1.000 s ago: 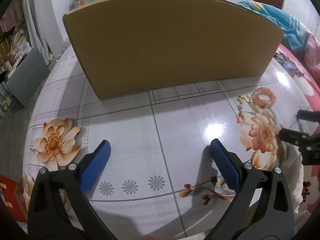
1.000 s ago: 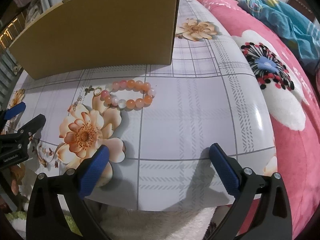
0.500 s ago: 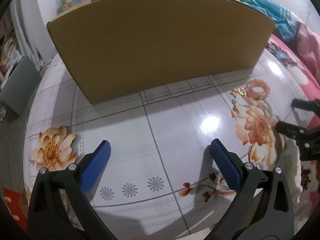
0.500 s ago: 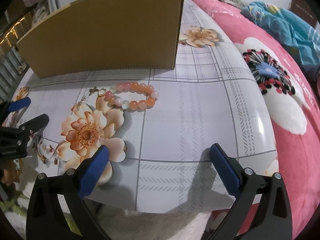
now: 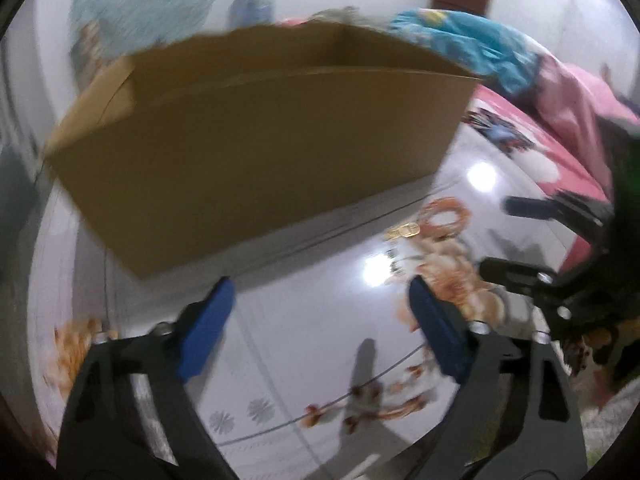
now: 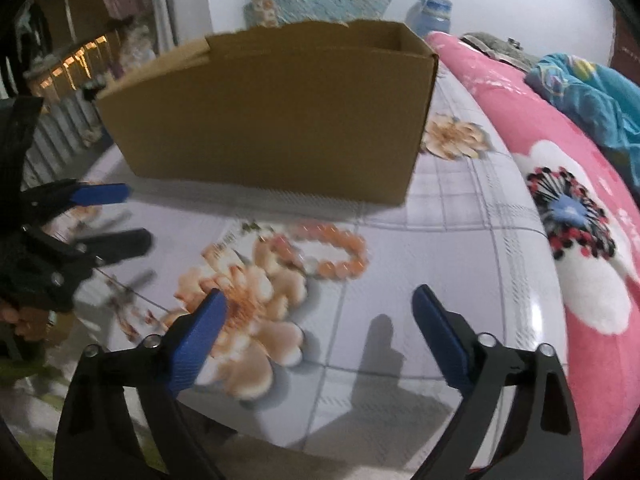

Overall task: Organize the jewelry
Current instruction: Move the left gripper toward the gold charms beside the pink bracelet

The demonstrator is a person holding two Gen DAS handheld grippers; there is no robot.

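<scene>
Two tongs hang over a beaded bracelet [image 6: 326,251] beside a cardboard box [image 6: 272,120].
Left tongs [image 5: 320,312] and right tongs [image 6: 316,316] (both empty) have just been narrowing, yet stand spread.

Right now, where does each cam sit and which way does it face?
Left wrist: on the left gripper, angled down at the table and cardboard box; own open jaws low in frame, right gripper at right.
Right wrist: on the right gripper, angled down at the bead bracelet; own jaws open, left gripper at left.
Shared: box, bracelet, table.
</scene>
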